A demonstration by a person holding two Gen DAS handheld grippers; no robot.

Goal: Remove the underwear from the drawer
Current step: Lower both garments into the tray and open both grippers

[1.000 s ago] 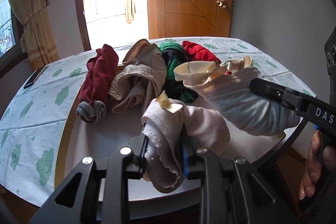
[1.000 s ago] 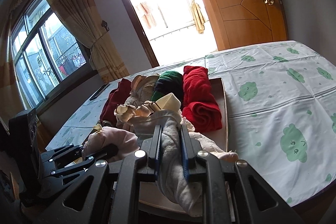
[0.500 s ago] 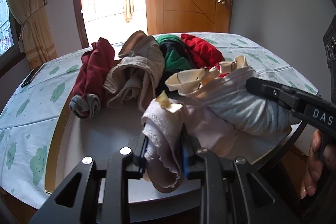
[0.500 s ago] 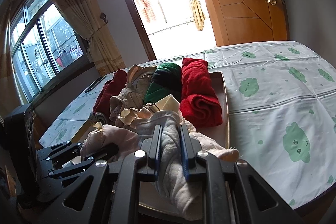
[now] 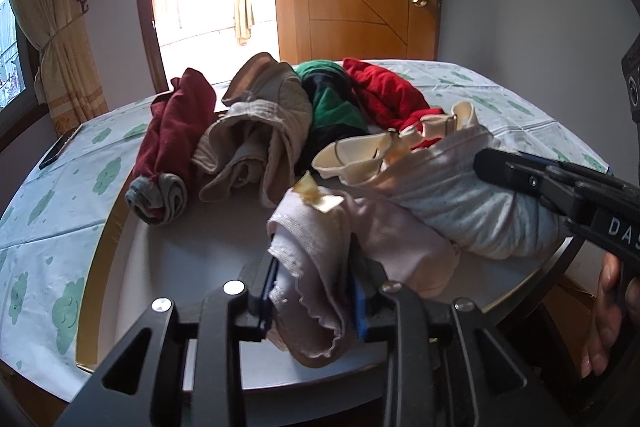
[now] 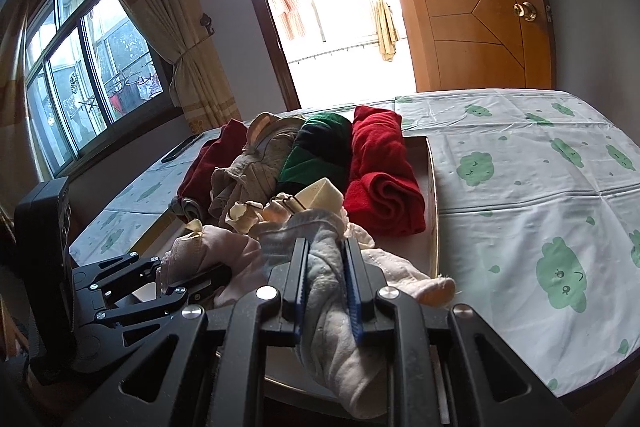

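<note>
A shallow drawer tray [image 5: 188,267] [image 6: 434,195] lies on the bed with rolled underwear in a row: maroon [image 5: 176,131], beige [image 5: 256,135], green and black [image 5: 332,107] and red [image 6: 380,171]. My left gripper [image 5: 314,291] is shut on a pale pink piece [image 5: 320,247], also in the right wrist view [image 6: 212,259]. My right gripper [image 6: 326,291] is shut on a light dotted piece [image 6: 320,267], seen in the left wrist view [image 5: 460,195] with a cream strap end [image 5: 352,159]. Both pieces hang over the tray's near end.
The bed has a white sheet with green cloud prints [image 6: 540,187]. A dark phone [image 5: 60,147] lies at its far left edge. Behind stand a curtained window [image 6: 92,75], a bright doorway [image 6: 332,7] and a wooden door [image 6: 480,7].
Both grippers keep their hold on the same pieces. The view has drawn a little lower and closer to the tray; the rolled pieces in the row have not moved.
</note>
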